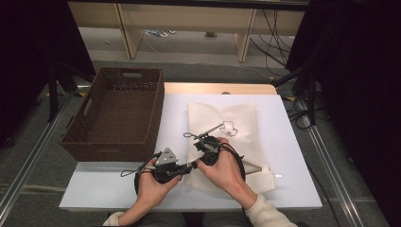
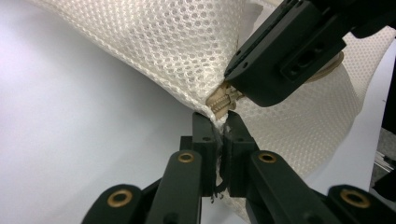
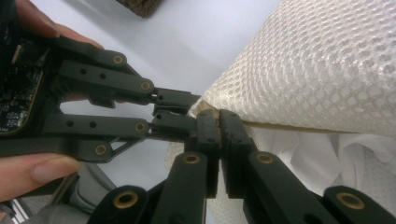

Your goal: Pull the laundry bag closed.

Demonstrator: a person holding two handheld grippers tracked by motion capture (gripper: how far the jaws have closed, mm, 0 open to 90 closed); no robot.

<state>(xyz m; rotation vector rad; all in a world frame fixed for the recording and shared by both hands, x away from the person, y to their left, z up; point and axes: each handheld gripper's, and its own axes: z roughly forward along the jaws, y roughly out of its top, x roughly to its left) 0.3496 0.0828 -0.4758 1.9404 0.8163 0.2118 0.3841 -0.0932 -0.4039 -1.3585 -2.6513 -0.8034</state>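
Mesh bag (image 2: 177,51) edge pinched by left claw (image 2: 220,133) and right claw (image 3: 218,122) (no legible writing)

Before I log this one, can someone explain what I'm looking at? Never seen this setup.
A person sits at a white table and holds a hand-operated claw in each hand. One picture looks down from above; the other two come from cameras riding on each claw. On the table lies a white mesh laundry bag; a brown wicker basket stands at the left. The left claw and the right claw are both shut on the bag's edge, side by side, near what looks like its zipper end.
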